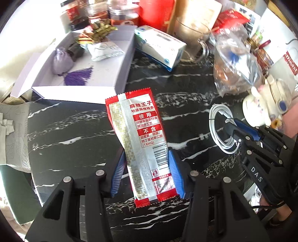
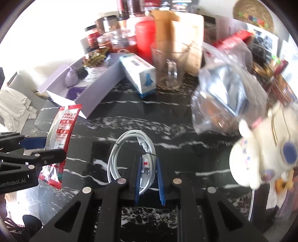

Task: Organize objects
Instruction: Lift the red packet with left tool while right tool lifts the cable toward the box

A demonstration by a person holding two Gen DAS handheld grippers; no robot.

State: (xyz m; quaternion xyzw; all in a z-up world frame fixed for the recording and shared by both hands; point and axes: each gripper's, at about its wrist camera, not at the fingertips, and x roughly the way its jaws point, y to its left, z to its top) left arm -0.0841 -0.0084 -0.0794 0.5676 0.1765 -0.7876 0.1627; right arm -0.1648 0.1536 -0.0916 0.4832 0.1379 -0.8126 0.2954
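Gripping snack packet (image 1: 144,141), left tongs (image 1: 147,176) overhang table edge (image 1: 31,178).

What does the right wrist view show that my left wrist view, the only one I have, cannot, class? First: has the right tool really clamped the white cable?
Observer: Yes. The right tool has its blue pads shut on the white cable coil, at the banded part with a red-marked tag.
Operator: Is the glass mug holding anything?
Observer: The glass mug stands upright and looks empty.
Operator: Anything behind the clutter?
Observer: A round woven mat, far right.
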